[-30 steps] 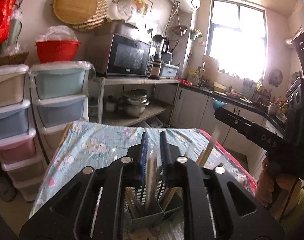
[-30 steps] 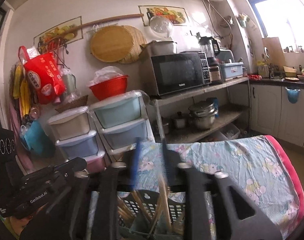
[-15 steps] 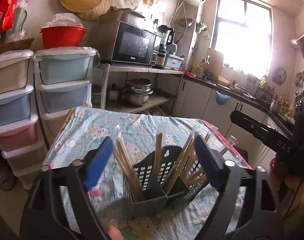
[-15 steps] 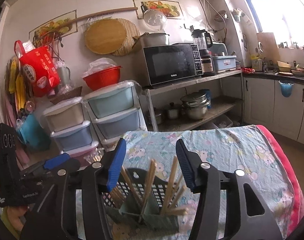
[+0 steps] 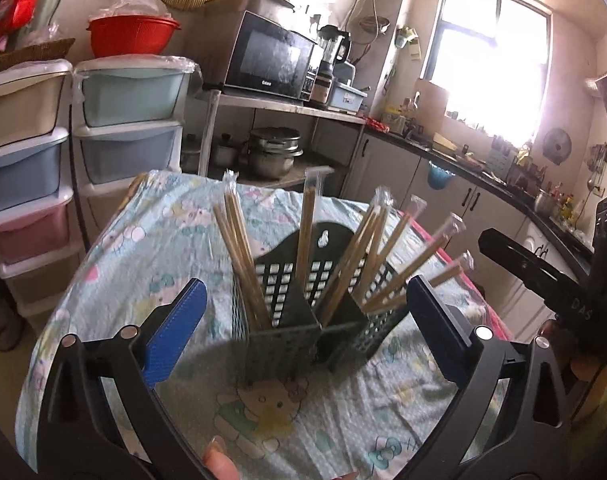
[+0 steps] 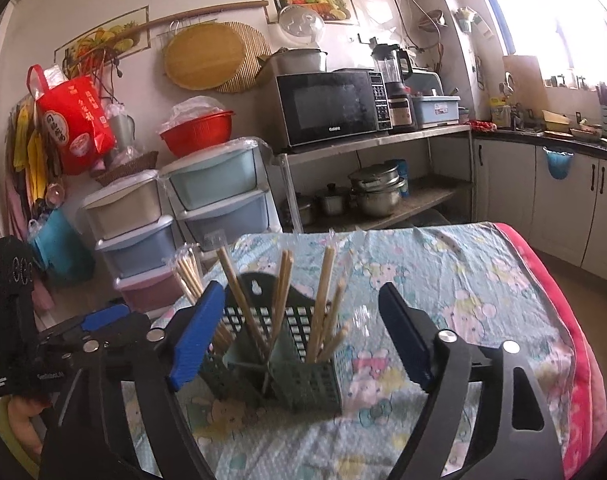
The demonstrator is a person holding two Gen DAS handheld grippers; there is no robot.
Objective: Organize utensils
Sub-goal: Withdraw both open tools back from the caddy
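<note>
left wrist view: my left hand-held gripper [image 5: 305,326] is spread wide and holds nothing, with the holder [image 5: 303,316] framed between its pads on the cloth-covered counter [image 5: 135,240]. wrapped chopsticks [image 5: 239,248] stand in it, some upright, some splayed far to the right. i judge the sorting nearly done; a good move now is to draw straight out, clear of the splayed tips, so nothing snags.

right wrist view: my right hand-held gripper [image 6: 303,336] is also wide apart and empty, the holder [image 6: 295,360] between its pads. the left rig sits low at the left edge. i see no loose chopsticks [image 6: 323,304] on the cloth from here, though the near counter is hidden.
</note>
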